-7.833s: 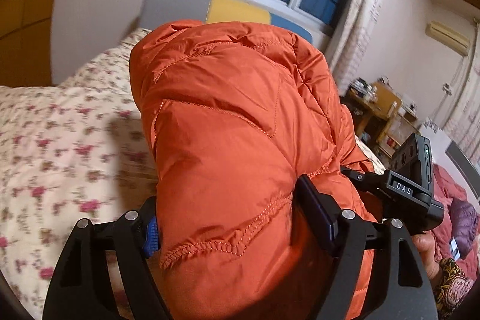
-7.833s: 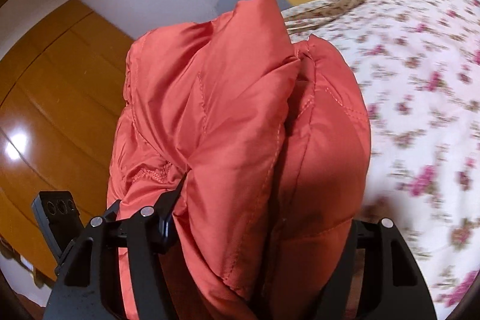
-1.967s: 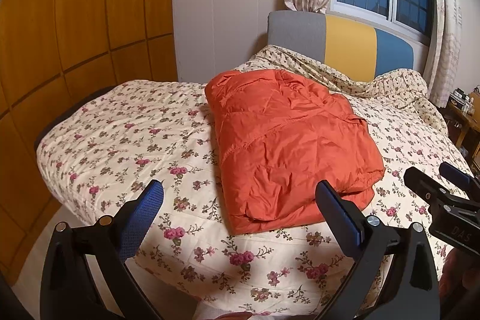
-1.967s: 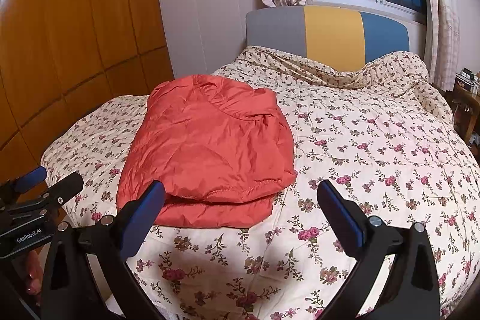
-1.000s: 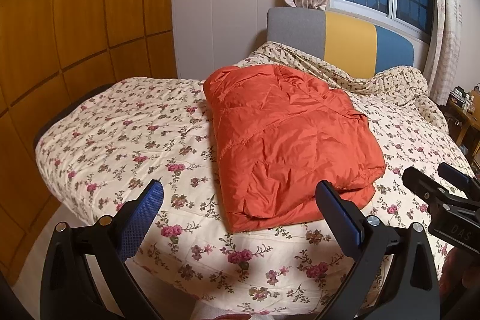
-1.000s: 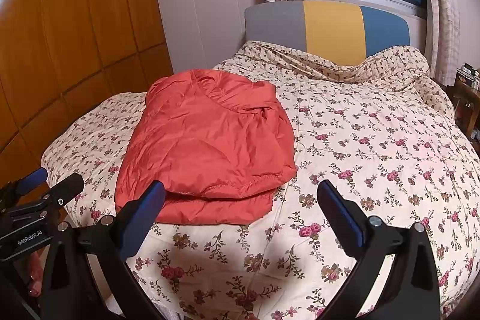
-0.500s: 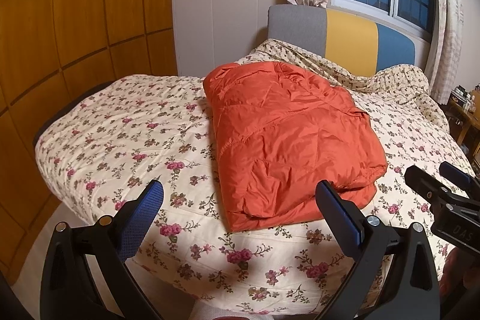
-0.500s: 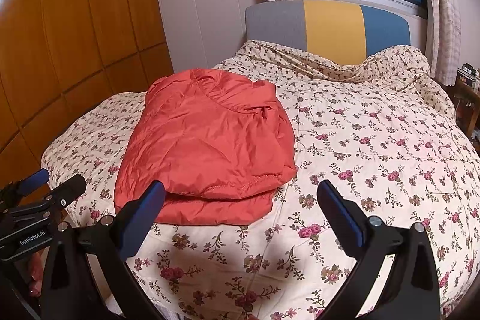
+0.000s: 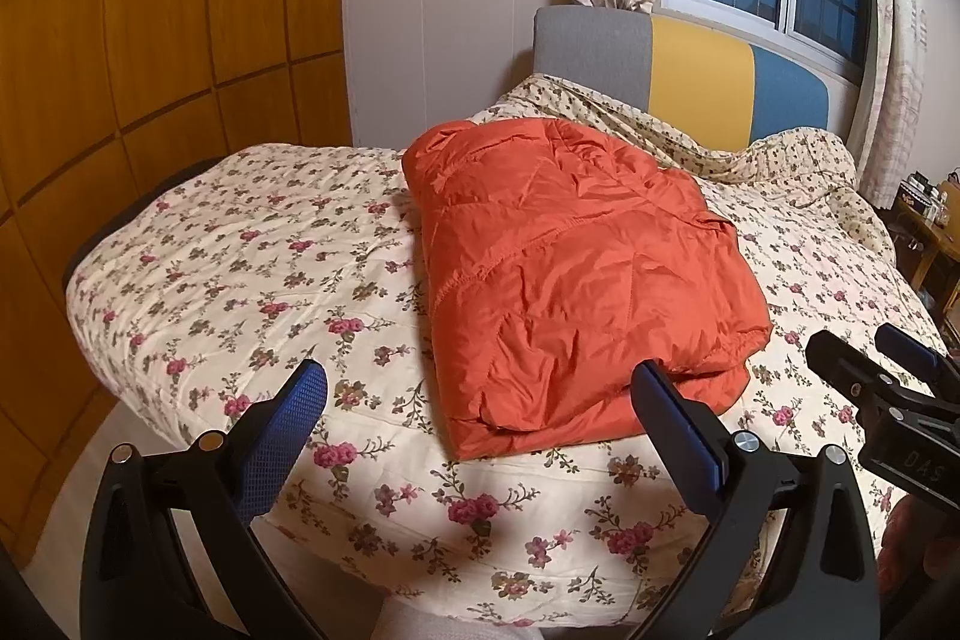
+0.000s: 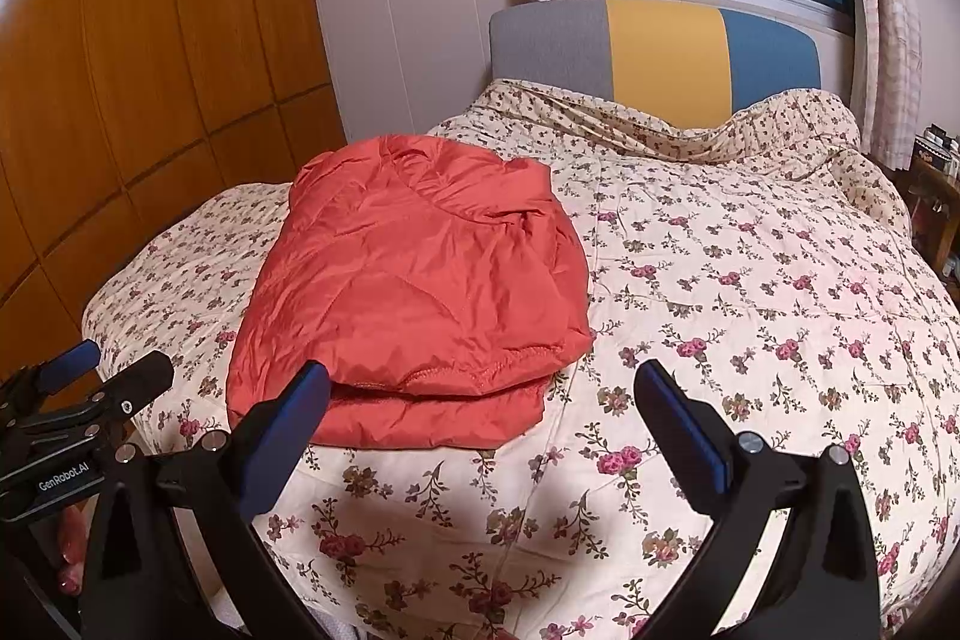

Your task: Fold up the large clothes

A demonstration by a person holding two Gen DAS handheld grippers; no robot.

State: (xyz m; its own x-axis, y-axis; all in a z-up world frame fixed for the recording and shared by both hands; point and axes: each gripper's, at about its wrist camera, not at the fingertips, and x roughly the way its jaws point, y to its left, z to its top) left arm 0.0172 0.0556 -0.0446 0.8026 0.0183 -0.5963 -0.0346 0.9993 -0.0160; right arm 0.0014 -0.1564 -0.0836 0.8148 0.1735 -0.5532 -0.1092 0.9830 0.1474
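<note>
A: Floral-print quilted bedspread (image 9: pixel 240 250), folded orange puffy down jacket (image 9: pixel 576 274) lying on it w/ nothing touching it.
B: Left gripper (image 9: pixel 480 418), right gripper (image 10: pixel 480 412): both spread wide, empty. Only right view shows left-hand fingers (image 10: pixel 69 559).

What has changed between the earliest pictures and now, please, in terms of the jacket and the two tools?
Both tools let go: the left tool and right tool, each shut on bunched fabric before, now stand open and drawn back from the bed. The orange jacket went from held up to lying folded on the floral quilt. Over the last two seconds, nothing visibly moved.
</note>
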